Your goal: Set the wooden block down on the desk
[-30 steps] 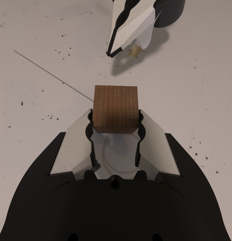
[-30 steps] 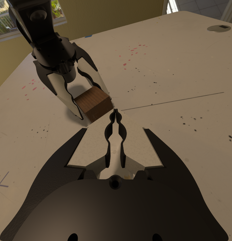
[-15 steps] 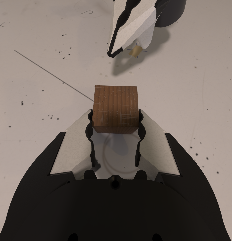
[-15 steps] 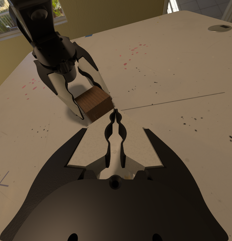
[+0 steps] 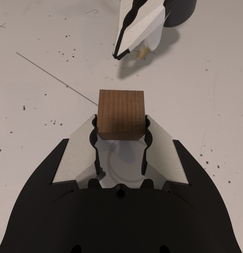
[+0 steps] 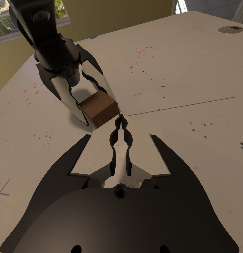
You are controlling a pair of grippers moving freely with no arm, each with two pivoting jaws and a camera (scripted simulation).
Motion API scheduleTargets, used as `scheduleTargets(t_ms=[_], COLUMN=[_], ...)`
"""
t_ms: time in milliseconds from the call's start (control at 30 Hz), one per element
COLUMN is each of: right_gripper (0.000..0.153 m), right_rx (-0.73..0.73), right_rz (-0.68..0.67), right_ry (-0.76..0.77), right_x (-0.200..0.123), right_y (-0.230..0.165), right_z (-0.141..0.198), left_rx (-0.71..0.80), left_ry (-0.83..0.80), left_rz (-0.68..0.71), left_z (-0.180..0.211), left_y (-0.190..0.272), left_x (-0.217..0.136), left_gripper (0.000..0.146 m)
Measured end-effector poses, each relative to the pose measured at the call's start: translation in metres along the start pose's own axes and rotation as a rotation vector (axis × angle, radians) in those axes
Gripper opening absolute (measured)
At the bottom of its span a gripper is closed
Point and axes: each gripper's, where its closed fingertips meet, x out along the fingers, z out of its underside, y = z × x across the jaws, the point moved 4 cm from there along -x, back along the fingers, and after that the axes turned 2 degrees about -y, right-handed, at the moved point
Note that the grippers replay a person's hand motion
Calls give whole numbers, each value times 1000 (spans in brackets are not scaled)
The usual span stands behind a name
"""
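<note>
Holding unchanged, left gripper (image 5: 121,120) still clamps wooden block (image 5: 121,113).

Even, soft light over the pale surface (image 5: 36,84) in the left wrist view, everything sharp. A grey shadow pools under the wooden block (image 5: 121,113), another trails from the right gripper (image 5: 116,56). The right wrist view runs warmer and dimmer; daylight comes through a window (image 6: 3,23) at top left and the left gripper (image 6: 100,110) throws a dark shadow behind it. Wide-angle bending stretches both views' edges.
</note>
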Motion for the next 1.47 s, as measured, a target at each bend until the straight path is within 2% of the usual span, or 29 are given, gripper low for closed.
scheduleTargets(t_ms=[900,1200,1467], right_gripper=[0,0,3], right_rx=[1,-8,-21], right_rz=[35,59,25], right_ry=[-38,-35,-29], right_x=[3,2,-4], right_y=[1,1,-5], right_z=[3,3,5], left_rx=[-13,-29,-64], left_ry=[-30,-28,-1], left_rz=[-12,-3,48], left_z=[1,2,1], left_y=[-1,-2,-3], left_x=[0,2,-1], left_gripper=[68,71,78])
